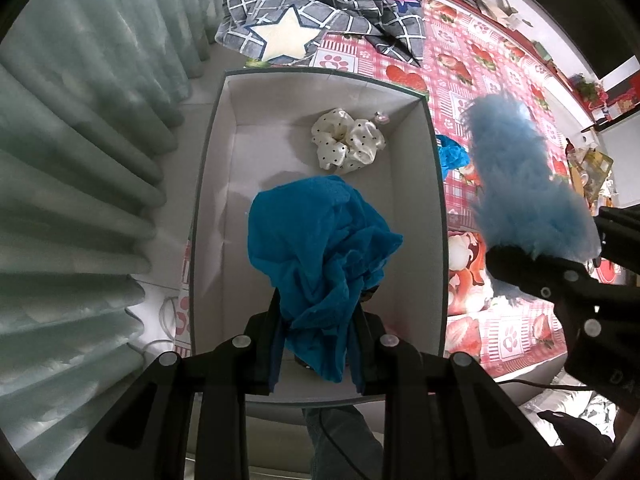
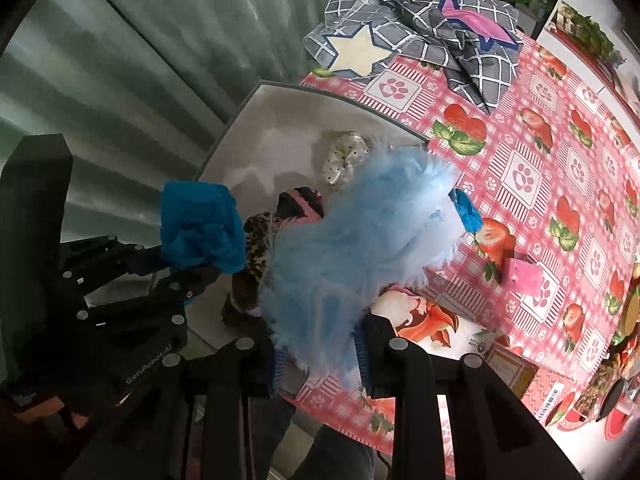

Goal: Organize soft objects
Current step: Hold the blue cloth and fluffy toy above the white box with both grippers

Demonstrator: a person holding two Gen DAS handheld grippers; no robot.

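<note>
My left gripper point(image 1: 318, 344) is shut on a crumpled blue cloth point(image 1: 320, 248) and holds it above the open white box point(image 1: 224, 152). In the box lie a white polka-dot scrunchie point(image 1: 347, 144) and a dark leopard-and-pink soft item point(image 2: 260, 252). My right gripper point(image 2: 320, 352) is shut on a fluffy light-blue item point(image 2: 360, 240), held over the box's right edge. It shows in the left wrist view point(image 1: 528, 180) beside the box. The left gripper with its cloth point(image 2: 200, 228) shows in the right wrist view.
A pink strawberry-print tablecloth point(image 2: 540, 168) covers the table. A grey checked star cushion point(image 1: 288, 28) lies behind the box. A blue scrunchie point(image 2: 468, 208) and a pink item point(image 2: 526, 274) lie on the table right of the box. Grey-green curtains point(image 1: 80, 160) hang left.
</note>
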